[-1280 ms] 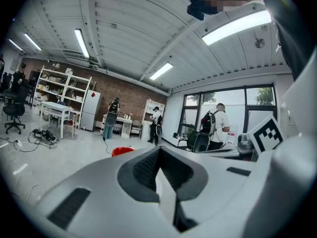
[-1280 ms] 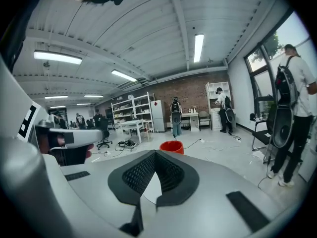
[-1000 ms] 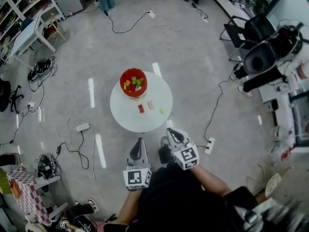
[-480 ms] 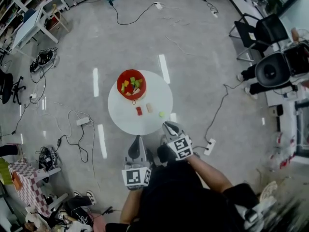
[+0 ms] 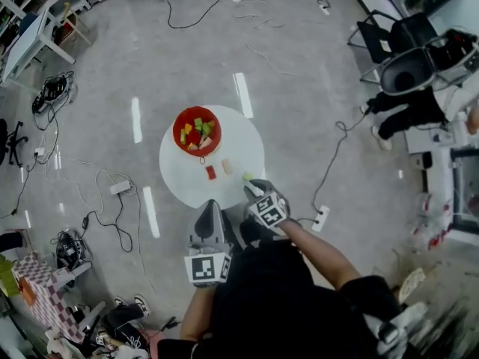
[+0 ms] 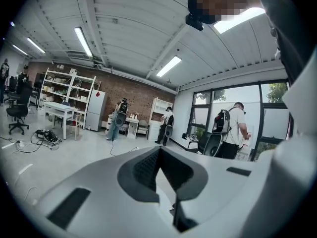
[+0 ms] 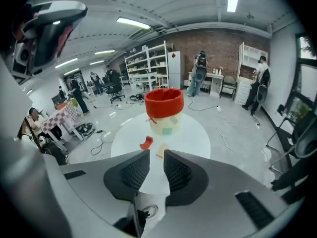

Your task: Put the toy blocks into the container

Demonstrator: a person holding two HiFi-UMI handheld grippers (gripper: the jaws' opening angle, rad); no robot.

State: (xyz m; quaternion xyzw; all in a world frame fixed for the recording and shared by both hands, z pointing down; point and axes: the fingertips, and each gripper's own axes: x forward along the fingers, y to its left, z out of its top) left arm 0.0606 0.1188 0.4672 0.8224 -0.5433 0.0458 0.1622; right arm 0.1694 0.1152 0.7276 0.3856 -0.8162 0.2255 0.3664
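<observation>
While its jaws were opening, the right hand-held gripper (image 7: 156, 153) showed its ribbed dark pads a narrow gap apart. Nothing lay between them, and only the near edge of the round white table (image 7: 193, 133) appeared through the gap.

Left hand-held gripper (image 6: 158, 151): jaws together at the tips, empty, aimed up across the room at long ceiling lights (image 6: 83, 41) and distant standing people (image 6: 233, 130). In the head view it sat short of the table's near edge, beside the right gripper.

Small green toy block (image 5: 247, 176): on the table, just at the right gripper's tip. Contact could not be told, and its shape was too small to make out.

Curved red toy block (image 7: 146, 143): on the table, between the right gripper and the container.

Pale tan toy block (image 7: 160, 151): just right of the red one, its near part cut off by the right gripper's jaw.

Round container with a red upper band and cream lower wall (image 7: 164, 108): on the table's far side, well apart from both grippers. The head view showed green and yellow blocks inside it, number unclear. From the right gripper view, the red band hid the contents.
</observation>
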